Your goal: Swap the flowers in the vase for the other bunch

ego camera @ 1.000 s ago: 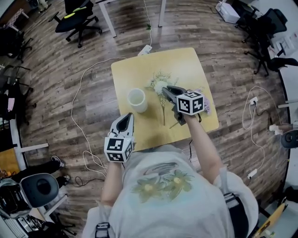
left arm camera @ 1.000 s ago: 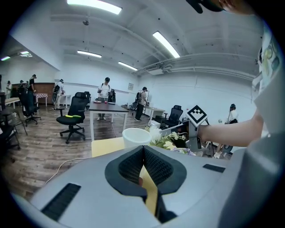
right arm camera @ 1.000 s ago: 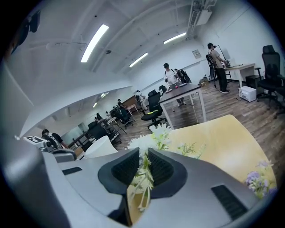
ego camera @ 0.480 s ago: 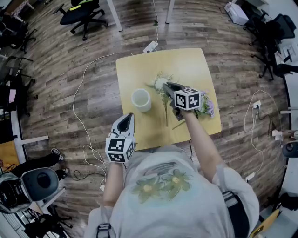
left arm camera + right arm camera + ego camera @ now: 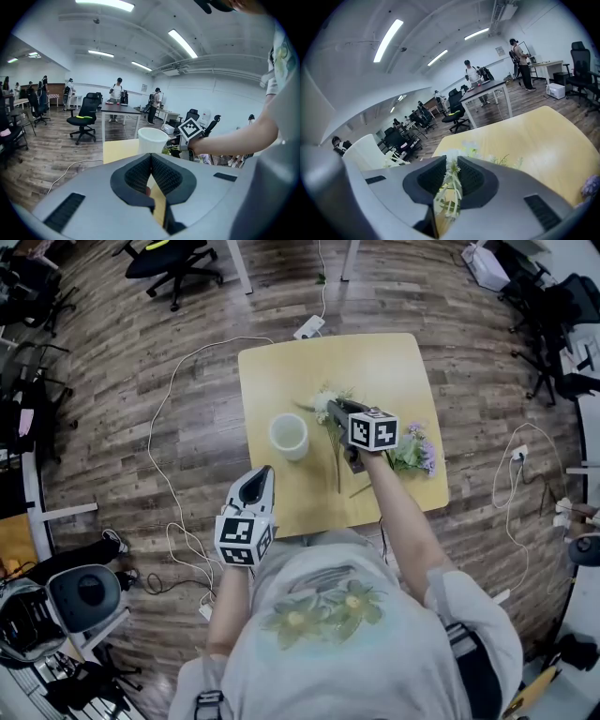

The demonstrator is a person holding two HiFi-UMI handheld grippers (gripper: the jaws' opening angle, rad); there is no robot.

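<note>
The white vase point(image 5: 289, 435) stands empty on the yellow table point(image 5: 394, 362). My right gripper point(image 5: 339, 412) is low over the table just right of the vase, shut on the white flower bunch point(image 5: 326, 403); its long stem point(image 5: 337, 470) trails back toward me. In the right gripper view the green stems point(image 5: 449, 187) sit pinched between the pads point(image 5: 469, 174), with the vase point(image 5: 370, 151) at the left. A purple bunch point(image 5: 417, 450) lies at the table's right edge. My left gripper point(image 5: 255, 482) hovers at the near edge, shut and holding nothing; its view shows the vase point(image 5: 152, 139) ahead.
Cables point(image 5: 178, 399) run over the wooden floor left of the table, and a power strip point(image 5: 309, 327) lies beyond its far edge. Office chairs point(image 5: 178, 261) and desks stand farther off. People stand in the room's background in both gripper views.
My right gripper has sunk toward the table with the white bunch still in its jaws. The left gripper has stayed where it was.
</note>
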